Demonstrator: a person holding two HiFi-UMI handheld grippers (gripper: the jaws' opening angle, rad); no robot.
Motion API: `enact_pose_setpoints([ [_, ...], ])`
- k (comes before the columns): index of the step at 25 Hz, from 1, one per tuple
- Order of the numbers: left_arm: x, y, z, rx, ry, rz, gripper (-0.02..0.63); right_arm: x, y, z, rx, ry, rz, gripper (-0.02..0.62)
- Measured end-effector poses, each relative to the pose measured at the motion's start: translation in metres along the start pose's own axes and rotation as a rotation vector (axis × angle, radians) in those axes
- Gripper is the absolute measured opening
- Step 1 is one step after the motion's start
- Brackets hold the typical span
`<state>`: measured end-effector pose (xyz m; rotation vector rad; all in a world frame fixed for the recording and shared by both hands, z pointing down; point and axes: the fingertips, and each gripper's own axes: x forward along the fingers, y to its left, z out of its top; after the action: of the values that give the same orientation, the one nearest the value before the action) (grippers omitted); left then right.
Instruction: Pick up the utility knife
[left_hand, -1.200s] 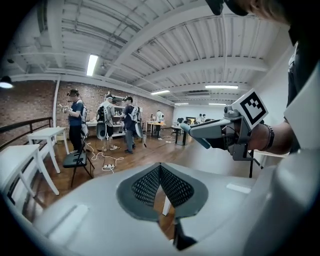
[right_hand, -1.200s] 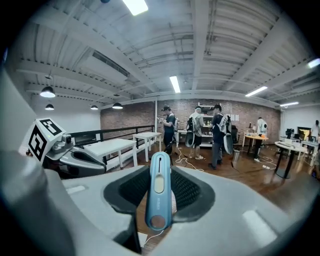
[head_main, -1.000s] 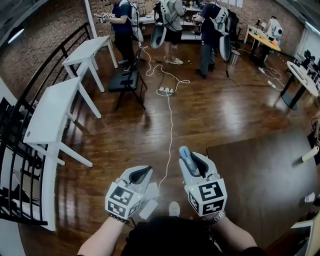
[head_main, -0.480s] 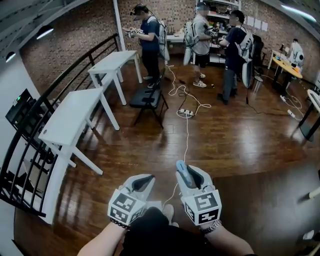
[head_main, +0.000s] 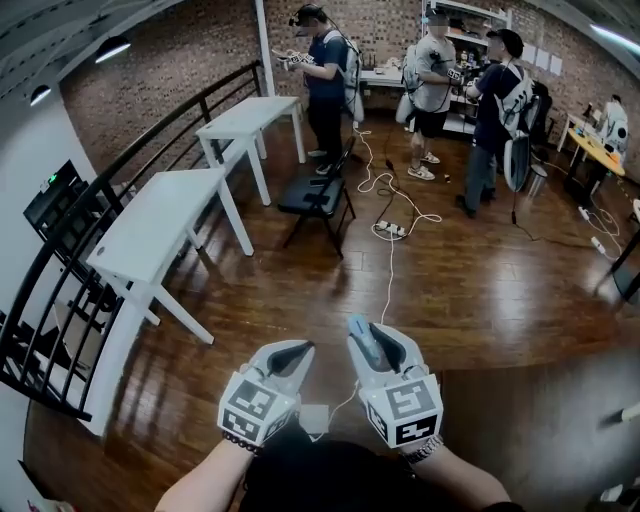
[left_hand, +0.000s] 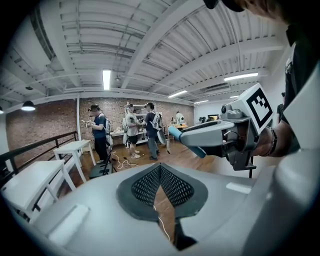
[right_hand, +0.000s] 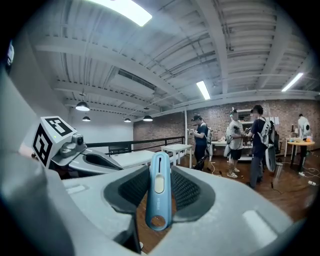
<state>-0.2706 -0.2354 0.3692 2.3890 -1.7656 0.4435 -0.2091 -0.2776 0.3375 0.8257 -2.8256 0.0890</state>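
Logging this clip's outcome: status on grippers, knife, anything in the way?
Right gripper shut on the utility knife, held above the floor. Left gripper shut, empty. Nothing in the way nearby.

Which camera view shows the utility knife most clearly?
The right gripper view: the blue utility knife stands upright, clamped in the right tool, its slider and end hole plain. The head view shows only its blue tip past that tool; the left gripper view shows the tip from the side.
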Motion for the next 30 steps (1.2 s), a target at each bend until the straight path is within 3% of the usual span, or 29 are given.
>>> enact_pose_setpoints([
  [3, 0.021, 0.013, 0.004, 0.000, -0.007, -0.042, 0.017, 0.015, -0.013, 0.002, 0.010, 0.007, -0.033, 0.126],
  [7, 0.060, 0.016, 0.013, 0.033, -0.010, -0.179, 0.017, 0.030, -0.041, 0.001, 0.056, 0.030, -0.139, 0.127],
  [17, 0.137, 0.025, 0.029, 0.132, -0.041, -0.593, 0.017, 0.041, -0.090, 0.000, 0.129, 0.032, -0.542, 0.126],
  [25, 0.129, -0.019, 0.018, 0.203, -0.012, -0.904, 0.017, -0.008, -0.074, -0.016, 0.230, 0.019, -0.824, 0.126],
  [30, 0.111, -0.041, 0.016, 0.237, -0.023, -1.000, 0.017, -0.035, -0.052, -0.018, 0.242, 0.016, -0.915, 0.127],
])
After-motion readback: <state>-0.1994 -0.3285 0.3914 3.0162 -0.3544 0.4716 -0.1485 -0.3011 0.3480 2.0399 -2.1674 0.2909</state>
